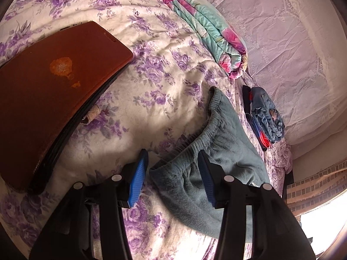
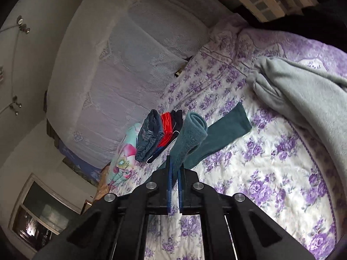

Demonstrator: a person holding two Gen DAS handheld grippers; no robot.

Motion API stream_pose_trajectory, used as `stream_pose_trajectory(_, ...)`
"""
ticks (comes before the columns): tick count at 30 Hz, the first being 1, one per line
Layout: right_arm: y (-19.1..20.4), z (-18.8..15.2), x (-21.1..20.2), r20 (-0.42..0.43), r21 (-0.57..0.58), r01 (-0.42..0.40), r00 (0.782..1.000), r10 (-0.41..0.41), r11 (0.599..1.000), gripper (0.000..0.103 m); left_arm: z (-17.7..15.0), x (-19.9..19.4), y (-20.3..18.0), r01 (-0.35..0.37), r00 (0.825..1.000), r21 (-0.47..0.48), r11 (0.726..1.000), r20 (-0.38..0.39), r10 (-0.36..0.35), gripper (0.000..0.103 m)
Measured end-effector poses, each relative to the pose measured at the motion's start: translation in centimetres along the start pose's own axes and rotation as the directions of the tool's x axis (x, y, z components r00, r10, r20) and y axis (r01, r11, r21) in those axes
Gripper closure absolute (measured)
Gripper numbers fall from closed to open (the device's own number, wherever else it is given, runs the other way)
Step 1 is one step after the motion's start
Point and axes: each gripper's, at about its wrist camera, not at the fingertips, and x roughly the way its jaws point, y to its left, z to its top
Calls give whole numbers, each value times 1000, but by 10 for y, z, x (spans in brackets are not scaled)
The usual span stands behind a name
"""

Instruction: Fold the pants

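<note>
Left gripper (image 1: 172, 173) spread wide, pads straddling teal pants (image 1: 219, 151) waistband, unclamped. Right gripper (image 2: 175, 171) pinched on pants (image 2: 193, 138) cuff end; legs trail to 1 o'clock across bed (image 2: 271, 173). Folded clothes stack (image 2: 158, 134) at 11 o'clock beyond. Brown board (image 1: 54, 91) at 10 o'clock of left gripper.

The pants (image 1: 219, 151) are soft, matt fleece in grey-teal, fuzzy, with a ribbed elastic waistband. The bed (image 1: 164, 49) wears a quilted, matt floral cloth. On it lies a brown board (image 1: 49, 91), smooth and dull, with a worn orange patch. The left claw (image 1: 172, 178) is black plastic with ridged blue pads (image 1: 138, 179) and shiny metal pins; the right claw (image 2: 175, 186) is alike
</note>
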Motion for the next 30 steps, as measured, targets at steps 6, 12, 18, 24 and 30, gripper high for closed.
stream_pose_trajectory(6, -124, -60, 12, -290, 289, 188, 952, -101, 939, 98, 2, 1, -2, 2, 1000, 19, 1000, -16, -2, 57)
stream_pose_trajectory(12, -89, -43, -43, -118, 141, 273, 959, -258, 952, 44, -1, -27, -2, 25, 1000, 9, 1000, 2, -25, 57)
stream_pose_trajectory(18, -21, -49, -2, -108, -149, 219, 966, -236, 964, 44, -19, -49, -60, 11, 999, 213, 977, 47, -21, 50)
stream_pose_trajectory(24, -32, -100, 66, -415, -111, 97, 900, -134, 989, 44, -54, 6, -101, -8, 998, 390, 921, -59, 33, 33)
stream_pose_trajectory(30, -22, -59, 4, -241, -140, 157, 952, -187, 978, 44, -64, 22, -81, 30, 996, 384, 923, -90, 5, 32)
